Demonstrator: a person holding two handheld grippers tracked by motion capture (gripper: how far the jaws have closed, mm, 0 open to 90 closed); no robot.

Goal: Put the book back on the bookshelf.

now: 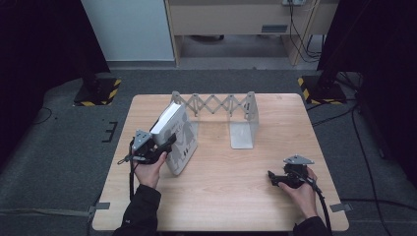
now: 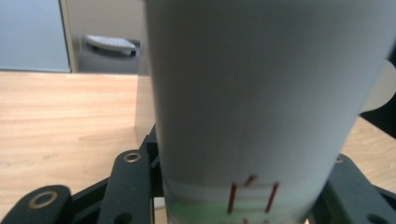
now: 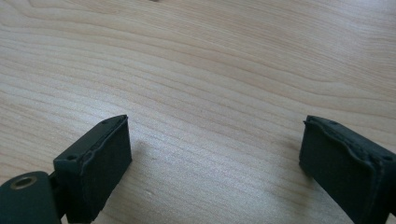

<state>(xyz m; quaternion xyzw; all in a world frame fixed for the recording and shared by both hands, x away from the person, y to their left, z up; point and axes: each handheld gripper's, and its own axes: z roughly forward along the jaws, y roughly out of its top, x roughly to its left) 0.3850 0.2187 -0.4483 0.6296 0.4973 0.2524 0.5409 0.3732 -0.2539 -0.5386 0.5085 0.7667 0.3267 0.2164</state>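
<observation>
The left gripper (image 1: 164,146) squeezes a thick white book (image 1: 176,133), tilted on the wooden table (image 1: 236,196), while the right gripper (image 1: 272,178) rests there with jaws wide apart.

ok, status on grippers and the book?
Left gripper shut on the book, book tilted, lower edge on the table. Right gripper open, nothing between its fingers. Expanding rack stands behind the book, path unobstructed.

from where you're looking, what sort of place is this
Probably a lab or recording room, not a home: a bare wooden table on grey carpet, black stands with hazard-striped bases at its far corners, and cables trailing across the floor.
</observation>
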